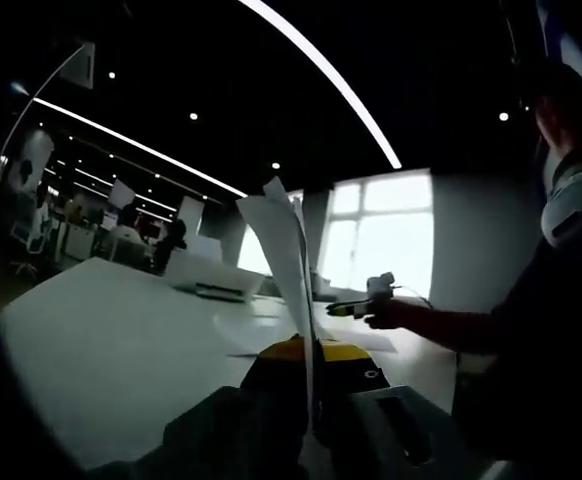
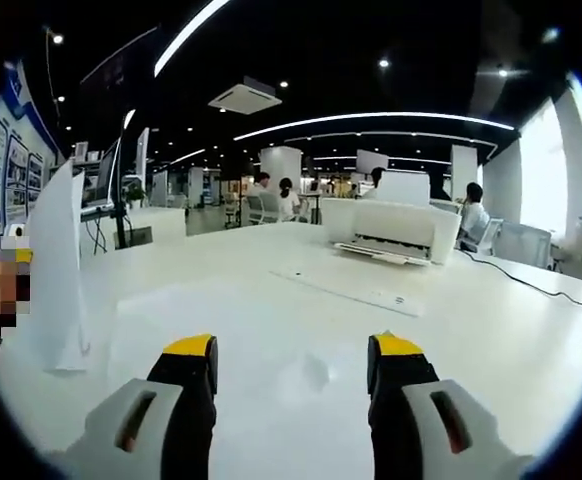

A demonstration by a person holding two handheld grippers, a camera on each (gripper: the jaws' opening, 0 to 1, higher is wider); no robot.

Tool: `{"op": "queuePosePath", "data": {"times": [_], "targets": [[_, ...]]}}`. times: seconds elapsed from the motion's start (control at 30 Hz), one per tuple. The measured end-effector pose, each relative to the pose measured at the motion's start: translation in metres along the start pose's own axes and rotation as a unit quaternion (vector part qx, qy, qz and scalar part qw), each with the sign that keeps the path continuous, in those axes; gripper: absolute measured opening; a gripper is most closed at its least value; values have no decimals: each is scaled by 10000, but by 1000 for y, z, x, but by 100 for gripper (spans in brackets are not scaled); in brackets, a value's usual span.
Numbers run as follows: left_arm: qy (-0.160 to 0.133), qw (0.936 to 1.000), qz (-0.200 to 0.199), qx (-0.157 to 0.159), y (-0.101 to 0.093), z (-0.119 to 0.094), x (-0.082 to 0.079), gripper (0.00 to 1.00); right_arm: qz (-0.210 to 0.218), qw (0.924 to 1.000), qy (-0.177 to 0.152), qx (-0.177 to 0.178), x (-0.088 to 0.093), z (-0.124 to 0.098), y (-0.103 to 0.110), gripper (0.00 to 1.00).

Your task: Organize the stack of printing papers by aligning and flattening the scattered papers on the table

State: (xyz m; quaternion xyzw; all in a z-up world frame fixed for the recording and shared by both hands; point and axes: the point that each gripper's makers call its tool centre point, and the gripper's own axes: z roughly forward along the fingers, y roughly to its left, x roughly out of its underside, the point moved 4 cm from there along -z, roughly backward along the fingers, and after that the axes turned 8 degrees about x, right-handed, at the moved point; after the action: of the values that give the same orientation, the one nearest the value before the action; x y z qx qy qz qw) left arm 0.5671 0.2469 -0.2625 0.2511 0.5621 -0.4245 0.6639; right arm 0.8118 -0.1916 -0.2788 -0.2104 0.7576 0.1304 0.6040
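- Left tongs [image 1: 309,385]: jaws closed on a sheaf of papers [image 1: 289,265], held upright on edge above the white counter [image 1: 111,340].
- Right tongs [image 2: 291,362]: jaws wide apart, holding nothing, over the counter.
- More sheets [image 1: 271,330] lie flat on the counter beyond the left tongs; their number is hard to tell.
- A white printer [image 2: 391,232] stands farther back.
- People sit at distant desks.
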Motion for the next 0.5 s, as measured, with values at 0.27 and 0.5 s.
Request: {"op": "queuePosePath", "data": {"times": [0.27, 0.5], "targets": [[34, 10000, -31, 10, 0, 1, 1, 6, -85, 9999, -110, 9, -3, 0, 19, 56], [53, 10000, -57, 8, 1, 1, 2, 6, -66, 9999, -83, 2, 2, 5, 24, 56]]}}
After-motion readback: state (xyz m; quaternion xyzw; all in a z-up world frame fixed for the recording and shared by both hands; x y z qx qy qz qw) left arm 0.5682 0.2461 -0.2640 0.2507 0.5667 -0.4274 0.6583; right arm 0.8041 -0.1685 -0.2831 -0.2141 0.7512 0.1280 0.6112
